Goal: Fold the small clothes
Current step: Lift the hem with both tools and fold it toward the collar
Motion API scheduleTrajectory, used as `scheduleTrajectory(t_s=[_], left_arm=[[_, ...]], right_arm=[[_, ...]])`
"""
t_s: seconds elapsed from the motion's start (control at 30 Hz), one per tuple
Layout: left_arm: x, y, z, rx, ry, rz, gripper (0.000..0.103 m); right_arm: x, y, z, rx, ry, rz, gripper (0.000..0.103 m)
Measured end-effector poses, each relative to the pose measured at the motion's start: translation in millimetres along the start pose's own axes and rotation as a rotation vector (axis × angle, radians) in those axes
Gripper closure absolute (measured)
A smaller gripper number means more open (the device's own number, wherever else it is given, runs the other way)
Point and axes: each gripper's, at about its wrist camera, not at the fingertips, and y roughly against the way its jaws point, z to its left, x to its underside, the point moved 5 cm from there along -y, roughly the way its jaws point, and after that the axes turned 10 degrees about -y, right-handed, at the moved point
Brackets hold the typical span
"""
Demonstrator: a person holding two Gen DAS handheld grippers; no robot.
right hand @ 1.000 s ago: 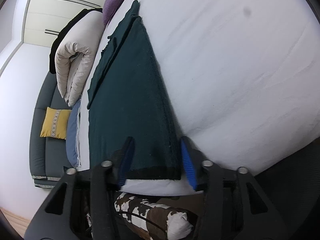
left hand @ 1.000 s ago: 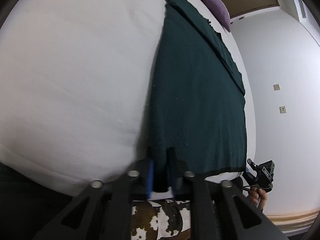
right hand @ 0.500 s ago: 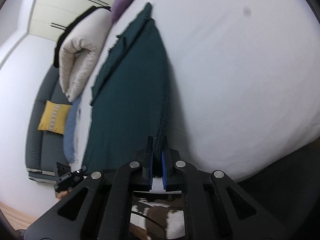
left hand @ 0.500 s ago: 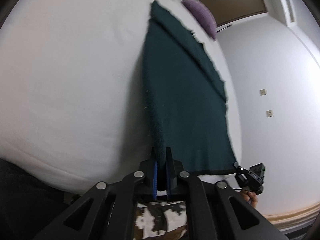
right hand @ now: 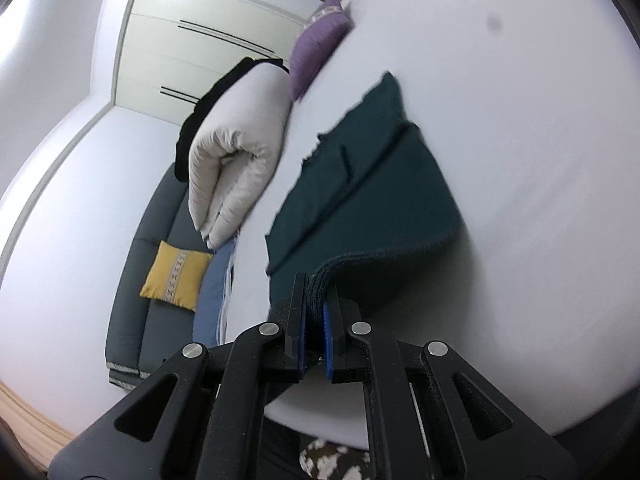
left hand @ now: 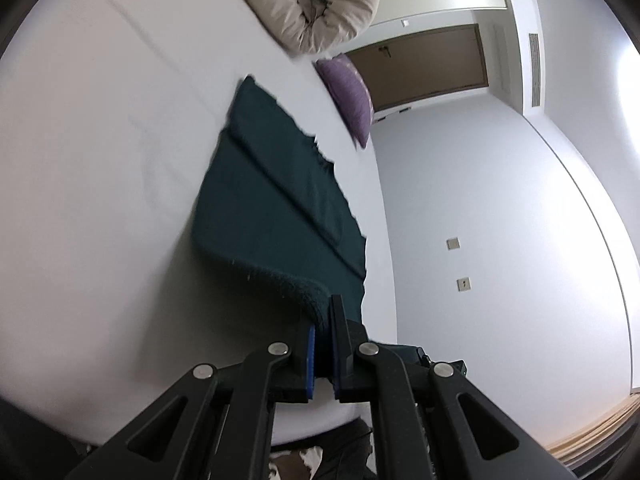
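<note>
One big white bed [left hand: 100,160] carries the dark green knitted top [left hand: 272,200] near its side edge. The left claw [left hand: 323,354] and right claw [right hand: 314,334] each pinch a near corner tight. Lift both evenly toward the far end, I think.

No legible text, label, brand, number or sign appears in either wrist view; the two wall plates [left hand: 453,243] in the left wrist view carry no readable marking.
</note>
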Motion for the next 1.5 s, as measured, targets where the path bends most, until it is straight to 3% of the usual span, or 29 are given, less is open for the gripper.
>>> scheduleTrajectory(t_s=[0.23,0.4,0.57,1.07,1.3,1.33,1.37,1.4,1.47,1.5], left_arm=[[-49,-26,-1,0.004,0.003,-0.032,0.096],[-96,-62,16,0.000,0.059,-0.063,0.096],[-138,-98,28,-0.022,0.050,-0.064,0.096],[-237,-188,71,-0.138,0.065,-0.093,0.097],[-254,-231,104,-0.240,0.076,-0.075,0.095],[-254,-236,108,-0.254,0.076,-0.066,0.092],[-255,-244,110,-0.264,0.065,-0.052,0.080],[-255,-246,108,-0.262,0.050,-0.055,0.065],[-255,-245,101,-0.248,0.014,-0.065,0.046],[-254,-243,99,-0.248,0.005,-0.073,0.039]], right_arm=[[-51,-38,37,-0.007,0.032,-0.035,0.098],[-100,-79,47,0.014,0.024,-0.067,0.098],[-152,-122,55,0.052,0.041,-0.099,0.098],[-248,-244,27,0.181,0.017,-0.146,0.098],[-283,-298,6,0.277,0.011,-0.151,0.094],[-288,-304,1,0.293,0.002,-0.153,0.094],[-292,-310,-6,0.311,-0.011,-0.153,0.091],[-297,-316,-13,0.332,-0.031,-0.156,0.081],[-301,-319,-22,0.331,-0.048,-0.179,0.073],[-303,-319,-22,0.328,-0.037,-0.199,0.057]])
